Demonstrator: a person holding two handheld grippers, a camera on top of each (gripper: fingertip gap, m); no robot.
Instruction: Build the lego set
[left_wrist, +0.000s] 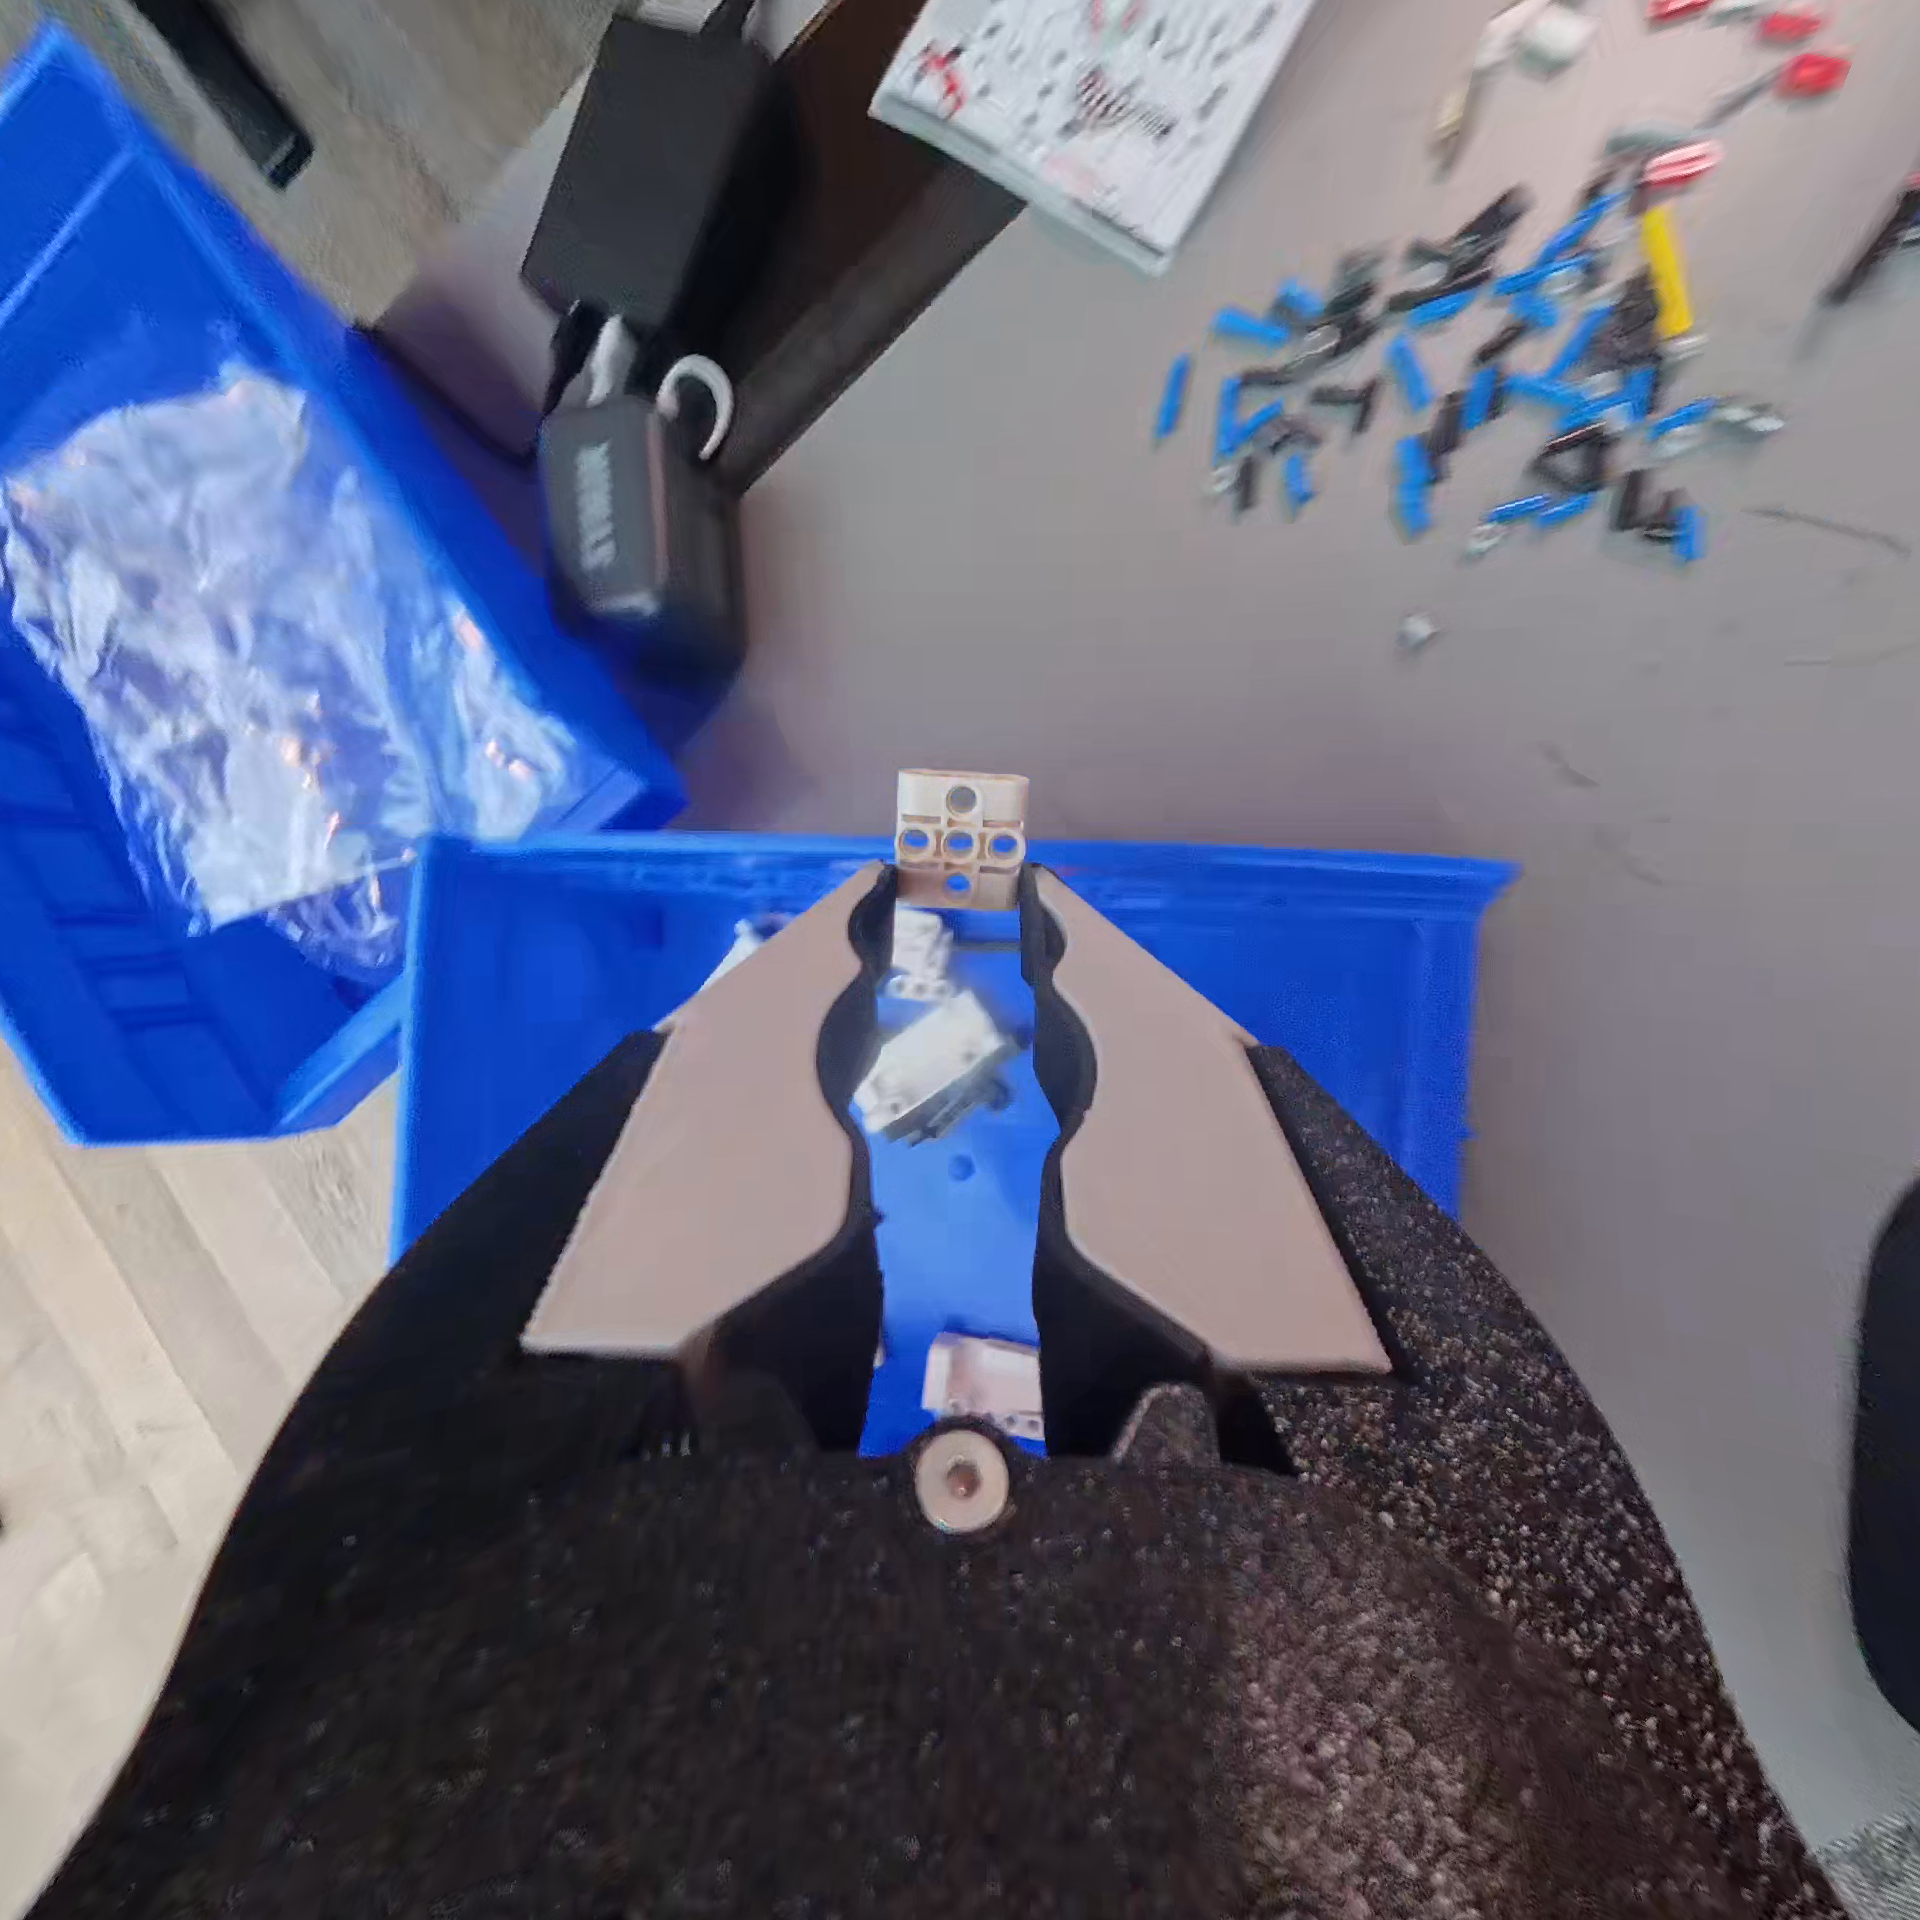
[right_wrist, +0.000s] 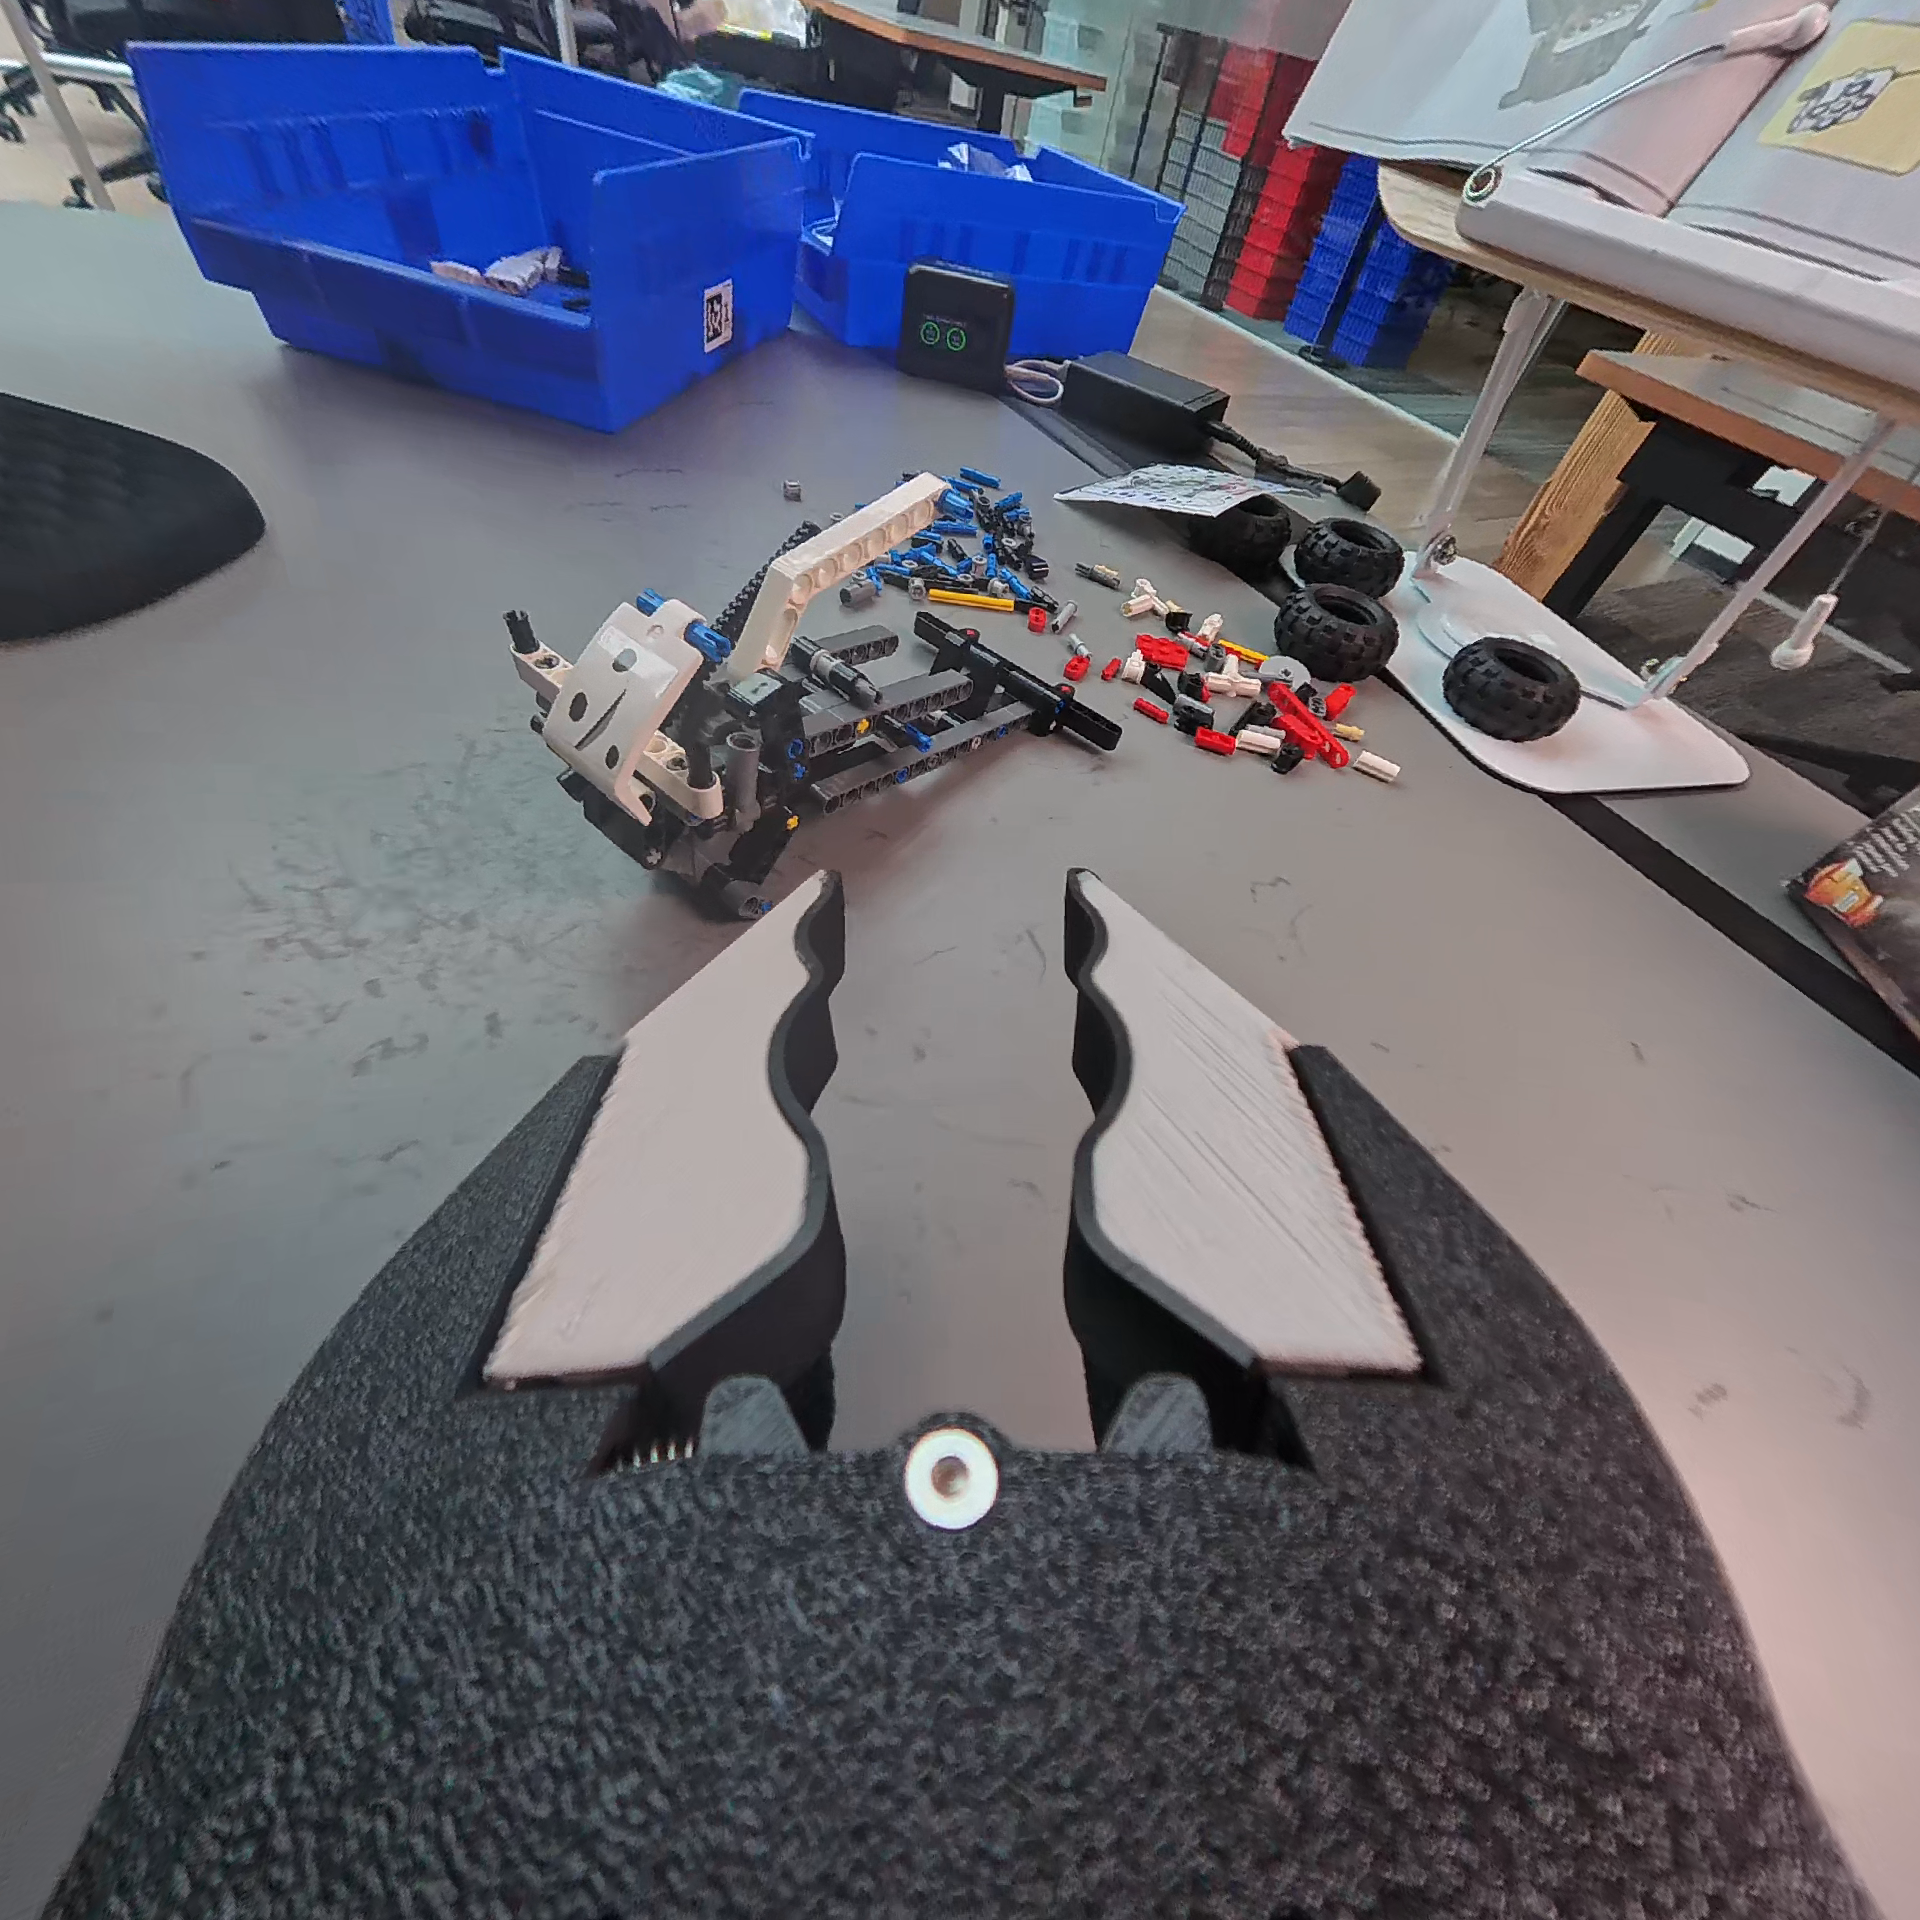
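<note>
The left gripper (left_wrist: 958, 883) is clamped on a small white connector block (left_wrist: 962, 837) at its fingertips, above the blue bin (left_wrist: 1247, 935) holding more white pieces. The right gripper (right_wrist: 954, 904) is spread wide and empty over the table (right_wrist: 312, 987). Just ahead of it lies the partly built vehicle (right_wrist: 769, 727); beyond, loose pins (right_wrist: 966, 540). Step in hand: part retrieval. Next move probably calls for carrying the block to the vehicle and aligning its holes
</note>
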